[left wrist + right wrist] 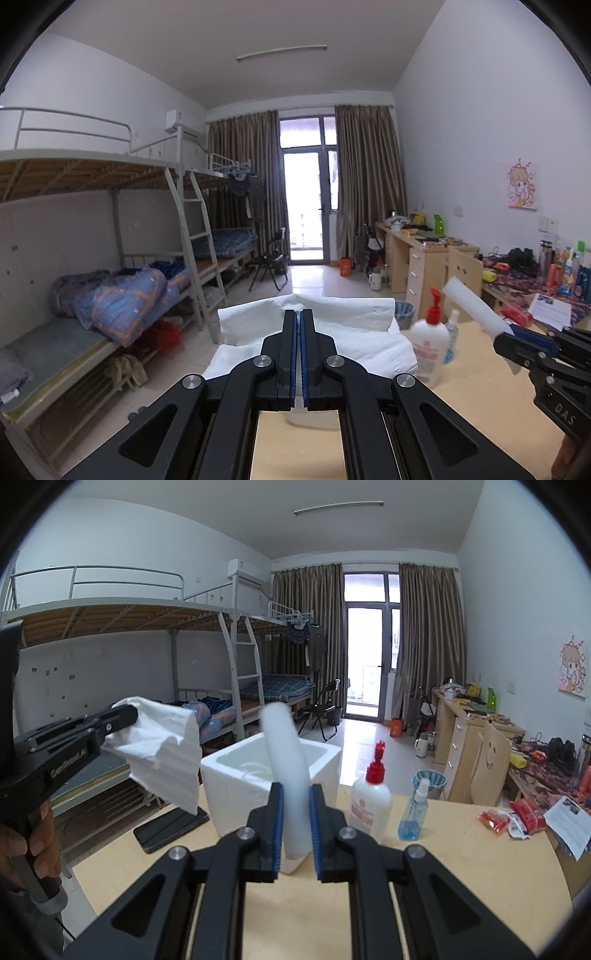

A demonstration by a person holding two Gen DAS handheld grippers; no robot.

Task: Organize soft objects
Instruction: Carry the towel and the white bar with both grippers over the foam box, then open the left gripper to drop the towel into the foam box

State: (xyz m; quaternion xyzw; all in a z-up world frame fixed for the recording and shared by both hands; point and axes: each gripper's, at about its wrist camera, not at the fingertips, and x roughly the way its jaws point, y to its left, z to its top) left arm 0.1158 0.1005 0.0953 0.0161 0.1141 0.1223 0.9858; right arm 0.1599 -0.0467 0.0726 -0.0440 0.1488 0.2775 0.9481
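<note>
My left gripper (298,314) is shut on a white cloth (332,332), which hangs from it above the table; the gripper also shows in the right wrist view (129,712) holding the cloth (162,753) left of a white foam box (269,775). My right gripper (295,790) is shut on a white foam strip (286,760) that stands upright in front of the box. In the left wrist view the right gripper (506,341) holds the strip (476,306) at the right.
A white pump bottle with red cap (371,797) and a small blue spray bottle (413,812) stand on the wooden table (461,878). A dark tablet (170,829) lies at the table's left edge. Red packets (509,818) and paper lie at the right. Bunk beds (110,295) stand left.
</note>
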